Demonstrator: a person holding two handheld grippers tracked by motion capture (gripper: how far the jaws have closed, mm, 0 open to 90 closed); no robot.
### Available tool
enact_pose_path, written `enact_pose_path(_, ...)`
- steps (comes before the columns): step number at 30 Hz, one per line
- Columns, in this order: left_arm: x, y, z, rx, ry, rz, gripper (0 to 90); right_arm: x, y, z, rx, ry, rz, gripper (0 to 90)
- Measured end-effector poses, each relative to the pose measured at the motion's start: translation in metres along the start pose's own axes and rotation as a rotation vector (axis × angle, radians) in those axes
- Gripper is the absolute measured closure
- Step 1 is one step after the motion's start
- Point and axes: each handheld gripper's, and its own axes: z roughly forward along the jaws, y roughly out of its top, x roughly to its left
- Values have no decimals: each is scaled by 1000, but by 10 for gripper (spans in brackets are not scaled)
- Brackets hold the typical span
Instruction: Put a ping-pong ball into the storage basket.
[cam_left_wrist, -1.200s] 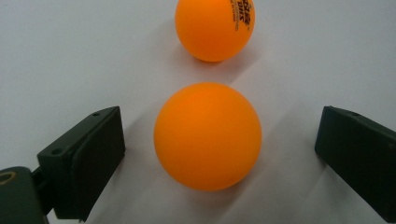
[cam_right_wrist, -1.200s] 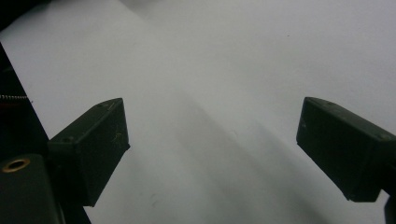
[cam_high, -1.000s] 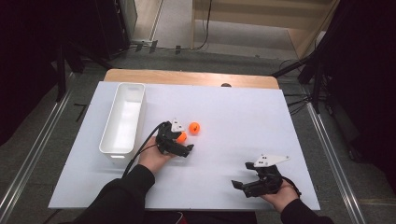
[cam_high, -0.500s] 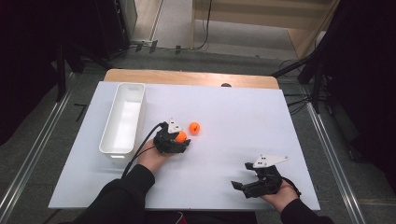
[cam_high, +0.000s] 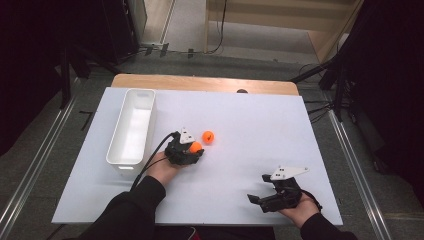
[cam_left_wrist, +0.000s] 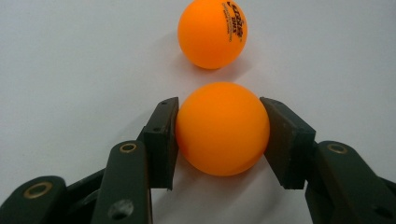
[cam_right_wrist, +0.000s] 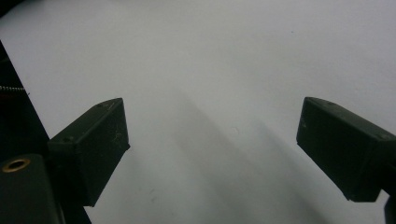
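The left gripper (cam_left_wrist: 219, 135) has just closed its jaws onto the plain orange plastic ball (cam_left_wrist: 222, 128), the long white plastic bin (cam_high: 131, 131) waiting at ten o'clock.

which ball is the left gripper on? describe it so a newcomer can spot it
On the white table sheet, look just right of the long white plastic bin: two small orange table-tennis balls lie there. The held ball is the nearer one, clamped between the black pads of the left gripper. Its free neighbour beyond shows printed lettering.
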Motion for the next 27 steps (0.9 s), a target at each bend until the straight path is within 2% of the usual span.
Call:
enact_pose_path(9, 4, 0, -1, -6, -28, -27, 504, 0, 0, 0, -1, 0, -4, 78)
enact_pose_path(15, 6, 1, -5, -6, -21, -26, 504, 0, 0, -1, -1, 1, -7, 78)
enact_pose_path(21, 9, 4, -11, -28, -37, -58, 504, 0, 0, 0, 4, 2, -3, 78)
enact_pose_path(27, 8, 6, -15, -31, -47, -58, 504, 0, 0, 0, 8, 1, -7, 78)
